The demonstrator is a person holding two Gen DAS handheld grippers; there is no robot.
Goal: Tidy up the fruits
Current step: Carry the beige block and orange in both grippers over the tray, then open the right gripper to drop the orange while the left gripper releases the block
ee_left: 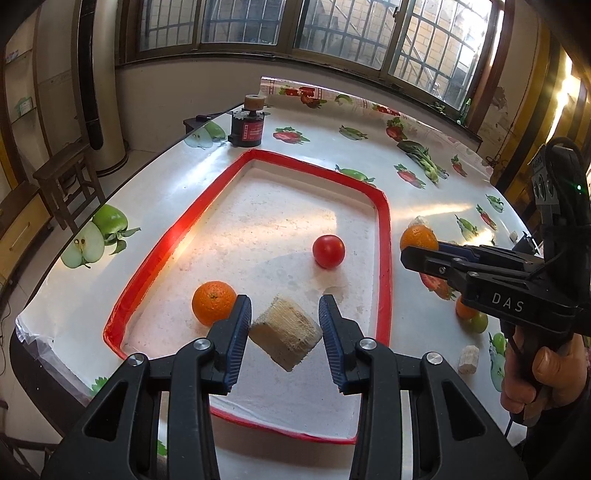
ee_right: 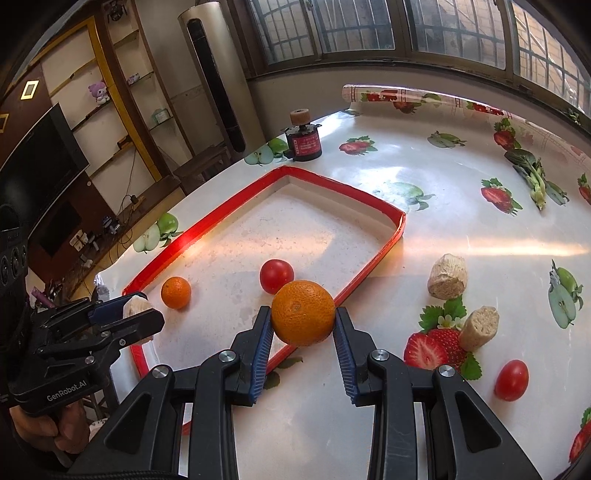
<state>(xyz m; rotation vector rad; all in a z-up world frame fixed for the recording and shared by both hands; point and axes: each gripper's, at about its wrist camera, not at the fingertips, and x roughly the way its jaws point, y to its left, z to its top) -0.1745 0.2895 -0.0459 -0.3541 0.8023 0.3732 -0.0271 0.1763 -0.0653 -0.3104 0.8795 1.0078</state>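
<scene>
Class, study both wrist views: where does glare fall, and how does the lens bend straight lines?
Left wrist view: sun glare whitens the tray floor and the tablecloth on the right; the window bars bow. Right wrist view: a bright streak crosses the tablecloth beside the tray, its left rim glows, and the tray's straight sides curve.

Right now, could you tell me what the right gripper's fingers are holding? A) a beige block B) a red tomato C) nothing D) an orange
D: the right gripper has its fingers pressed against both sides of an orange, near the red tray rim.
</scene>
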